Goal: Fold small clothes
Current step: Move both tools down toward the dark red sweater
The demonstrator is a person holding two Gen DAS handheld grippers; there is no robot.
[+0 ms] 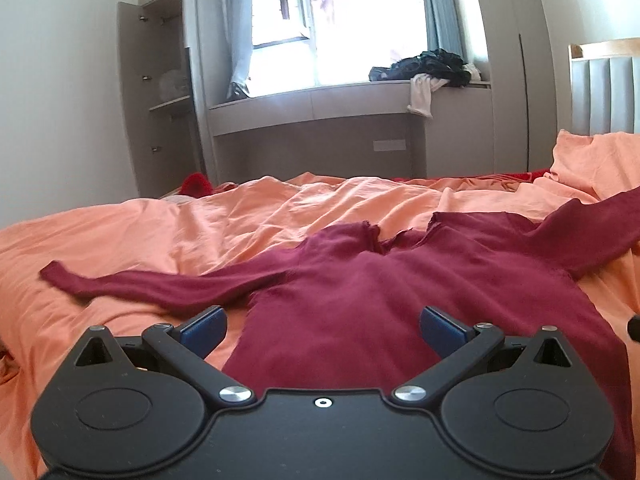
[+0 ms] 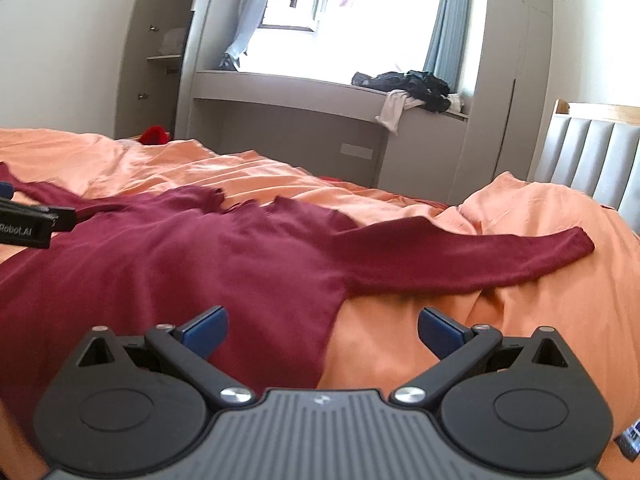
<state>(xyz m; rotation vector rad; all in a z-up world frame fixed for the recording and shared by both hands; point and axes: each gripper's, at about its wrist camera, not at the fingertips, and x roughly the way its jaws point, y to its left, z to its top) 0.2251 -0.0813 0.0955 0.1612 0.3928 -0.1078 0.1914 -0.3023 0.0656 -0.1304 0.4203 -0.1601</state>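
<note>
A dark red long-sleeved top (image 1: 360,280) lies spread flat on an orange bed sheet (image 1: 140,232), sleeves out to both sides, neck towards the window. My left gripper (image 1: 322,326) is open and empty, hovering over the top's lower left hem. My right gripper (image 2: 322,326) is open and empty over the top's (image 2: 200,256) lower right edge, below the right sleeve (image 2: 480,256). The left gripper's body (image 2: 32,224) shows at the left edge of the right wrist view.
The orange sheet (image 2: 540,300) is rumpled, with a raised fold at the far right. A red item (image 2: 154,135) lies at the bed's far edge. Beyond stand a window bench with a pile of dark clothes (image 1: 428,68), an open cupboard (image 1: 160,92) and a padded headboard (image 2: 592,152).
</note>
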